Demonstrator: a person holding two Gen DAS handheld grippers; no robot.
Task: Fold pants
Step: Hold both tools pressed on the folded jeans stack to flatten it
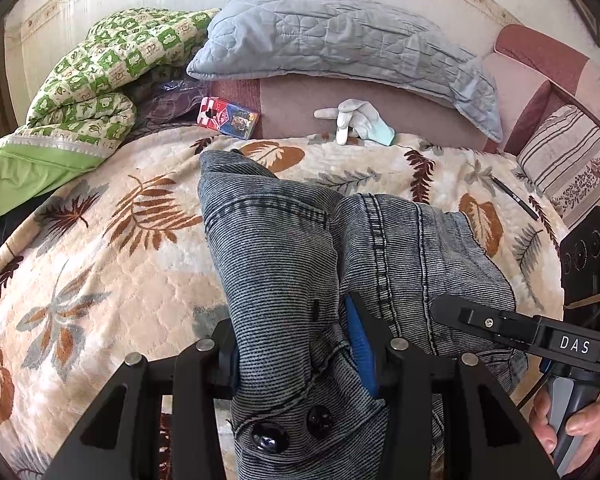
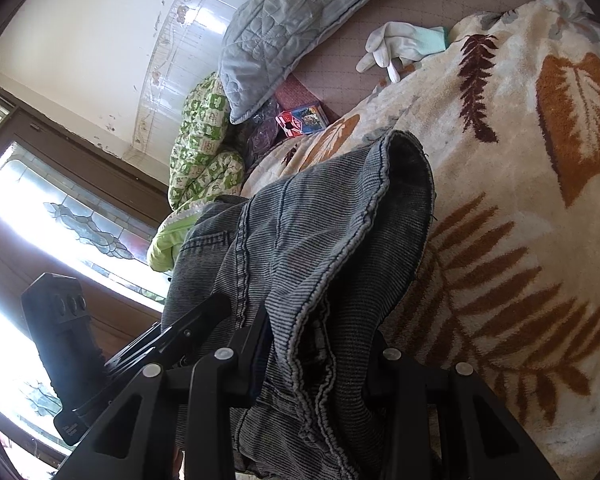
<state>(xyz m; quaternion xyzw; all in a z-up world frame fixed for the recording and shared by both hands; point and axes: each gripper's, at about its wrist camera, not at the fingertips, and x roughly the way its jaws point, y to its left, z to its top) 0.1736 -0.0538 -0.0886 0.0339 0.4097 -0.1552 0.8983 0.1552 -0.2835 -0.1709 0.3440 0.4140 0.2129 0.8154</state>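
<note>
Both claws clamp the grey pants [image 1: 284,264], the left gripper [image 1: 300,364] by the buttons at lower centre, the right gripper [image 2: 320,364] alongside, so lay them flat and even on the leaf-print blanket [image 1: 100,248].

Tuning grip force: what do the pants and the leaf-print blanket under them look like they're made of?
Pants: grey washed denim, likely cotton; fine ribbed weave, thick double-stitched seams, dark buttons. Looks stiff and heavy, bunching in thick folds between both grippers. Blanket: plush fleece, probably synthetic; soft matte pile with an embossed quilt-like pattern. Exact fibre can't be confirmed.
</note>
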